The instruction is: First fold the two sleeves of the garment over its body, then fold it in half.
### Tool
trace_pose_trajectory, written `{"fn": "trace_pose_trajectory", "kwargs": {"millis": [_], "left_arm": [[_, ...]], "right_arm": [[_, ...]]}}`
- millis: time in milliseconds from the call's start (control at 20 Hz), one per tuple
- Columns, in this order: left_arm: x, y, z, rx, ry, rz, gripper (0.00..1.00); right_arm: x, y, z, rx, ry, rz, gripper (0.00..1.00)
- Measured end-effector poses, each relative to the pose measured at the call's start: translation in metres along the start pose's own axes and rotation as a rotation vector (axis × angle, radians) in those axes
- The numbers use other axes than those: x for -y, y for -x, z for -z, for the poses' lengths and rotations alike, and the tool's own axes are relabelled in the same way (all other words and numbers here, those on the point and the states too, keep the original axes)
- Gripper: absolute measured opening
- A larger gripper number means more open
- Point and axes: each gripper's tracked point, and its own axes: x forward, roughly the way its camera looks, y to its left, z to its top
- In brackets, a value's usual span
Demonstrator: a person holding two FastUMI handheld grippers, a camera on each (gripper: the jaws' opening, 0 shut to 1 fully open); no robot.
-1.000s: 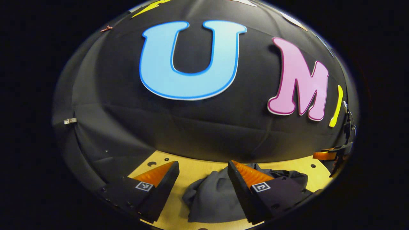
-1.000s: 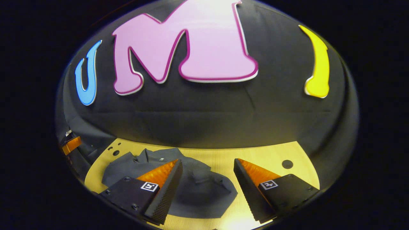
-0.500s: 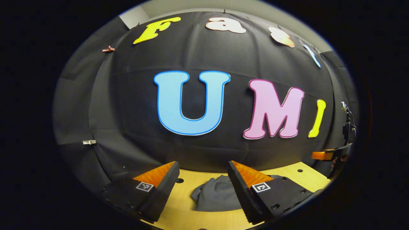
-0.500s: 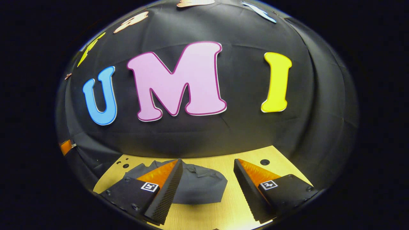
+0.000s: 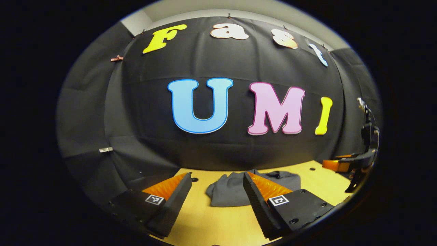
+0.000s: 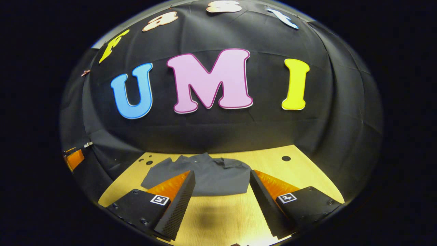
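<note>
The dark grey garment [image 6: 205, 176] is laid as a folded bundle on the wooden tabletop [image 6: 222, 218], near the booth wall. The left claw [image 5: 213, 201] is held with its jaws spread and nothing between them, above the tabletop, short of the garment. The right claw [image 6: 222, 201] is likewise spread and holds nothing.

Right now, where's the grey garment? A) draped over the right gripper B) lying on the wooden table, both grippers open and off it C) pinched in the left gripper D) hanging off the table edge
B: the garment lies on the table, with the left gripper and the right gripper open, nothing between the fingers.
</note>
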Motion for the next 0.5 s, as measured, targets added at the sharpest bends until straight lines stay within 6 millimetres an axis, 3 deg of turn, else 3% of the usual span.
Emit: {"fn": "trace_pose_trajectory", "kwargs": {"millis": [200,350,450,500], "left_arm": [[0.002,0.021,0.030,-0.060,0.027,0.007,0.96],[0.004,0.032,0.050,-0.106,0.047,-0.008,0.96],[0.013,0.037,0.061,-0.128,0.066,0.001,0.92],[0.018,0.040,0.065,-0.138,0.069,0.014,0.96]], "right_arm": [[-0.005,0.024,0.032,-0.038,-0.024,0.015,0.98],[-0.010,0.039,0.073,-0.110,-0.018,0.011,0.98],[-0.017,0.050,0.092,-0.157,-0.028,-0.009,0.99],[-0.020,0.055,0.099,-0.172,-0.030,-0.017,0.99]]}}
